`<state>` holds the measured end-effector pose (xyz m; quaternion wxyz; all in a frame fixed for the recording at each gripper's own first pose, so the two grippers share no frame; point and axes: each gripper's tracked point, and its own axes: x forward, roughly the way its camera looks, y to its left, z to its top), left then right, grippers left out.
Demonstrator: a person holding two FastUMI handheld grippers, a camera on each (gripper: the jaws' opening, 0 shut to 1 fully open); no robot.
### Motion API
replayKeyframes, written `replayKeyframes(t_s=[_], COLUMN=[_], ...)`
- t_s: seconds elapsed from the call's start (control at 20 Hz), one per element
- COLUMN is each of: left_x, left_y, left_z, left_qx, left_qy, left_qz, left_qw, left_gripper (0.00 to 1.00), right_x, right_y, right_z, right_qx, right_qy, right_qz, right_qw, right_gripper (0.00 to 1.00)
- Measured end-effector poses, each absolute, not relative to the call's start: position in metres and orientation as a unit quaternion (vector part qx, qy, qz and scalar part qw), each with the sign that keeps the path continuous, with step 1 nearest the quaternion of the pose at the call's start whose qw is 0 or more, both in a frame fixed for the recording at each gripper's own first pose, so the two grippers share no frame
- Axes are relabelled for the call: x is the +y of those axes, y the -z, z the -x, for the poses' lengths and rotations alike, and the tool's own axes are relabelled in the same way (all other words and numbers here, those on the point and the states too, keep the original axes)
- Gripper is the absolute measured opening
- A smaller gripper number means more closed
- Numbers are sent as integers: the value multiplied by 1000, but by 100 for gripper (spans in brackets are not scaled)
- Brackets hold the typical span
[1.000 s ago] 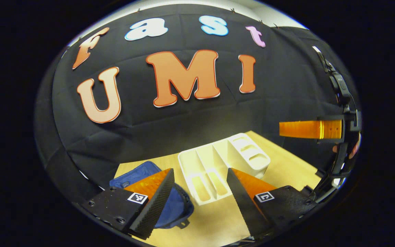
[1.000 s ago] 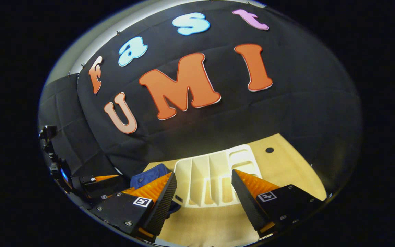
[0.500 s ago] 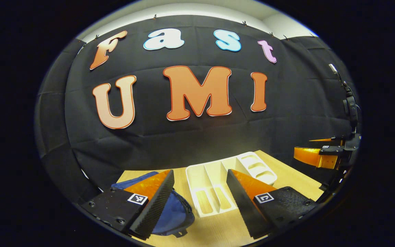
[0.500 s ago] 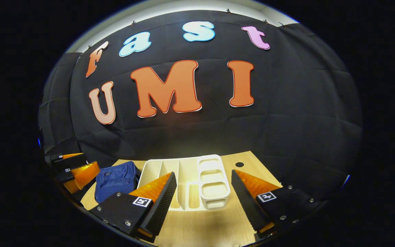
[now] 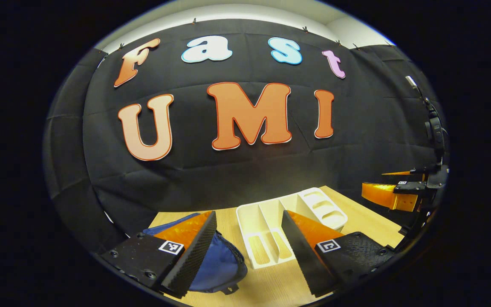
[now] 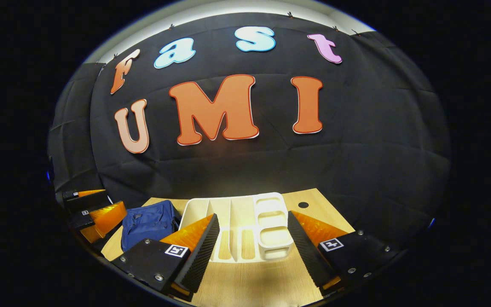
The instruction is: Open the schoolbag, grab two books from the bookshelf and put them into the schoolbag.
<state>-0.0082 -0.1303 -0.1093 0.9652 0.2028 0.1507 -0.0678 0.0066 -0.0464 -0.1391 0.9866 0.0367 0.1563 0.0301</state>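
Left gripper view: the left gripper [image 5: 247, 251], two black ribbed fingers backed with orange plastic, sits at 6 o'clock with its jaws spread wide and nothing between them. Behind its left finger, at about 7 o'clock, the dark blue fabric schoolbag [image 5: 220, 264] lies flat on the light wooden table [image 5: 356, 217], its zip apparently closed. Just beside the bag, toward the centre, the white plastic bookshelf with upright dividers [image 5: 271, 217] rests on the table; no books can be made out in its slots. At 3 o'clock the right gripper [image 5: 392, 187] hangs above the table edge, its orange fingers seen side-on.

Right gripper view: the right gripper [image 6: 249, 249] at 6 o'clock is released, fingers well apart and empty. The bookshelf [image 6: 239, 213] lies straight ahead between its fingers, farther back on the table [image 6: 313, 204]. The schoolbag [image 6: 147, 221] rests at 8 o'clock, just beside the shelf. The left gripper [image 6: 94, 209] appears at 9 o'clock, near the bag.
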Motion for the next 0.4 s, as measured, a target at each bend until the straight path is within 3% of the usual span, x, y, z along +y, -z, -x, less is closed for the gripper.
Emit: replayKeyframes(t_s=[0.4], left_x=[-127], left_y=[106], left_z=[15], left_qx=[148], left_qy=[74], left_qz=[-206], left_qw=[965], left_gripper=[97], right_x=[-45], right_y=[139], right_z=[0], right_qx=[161], right_qy=[-20], right_qz=[-45], right_qw=[986], right_gripper=[96])
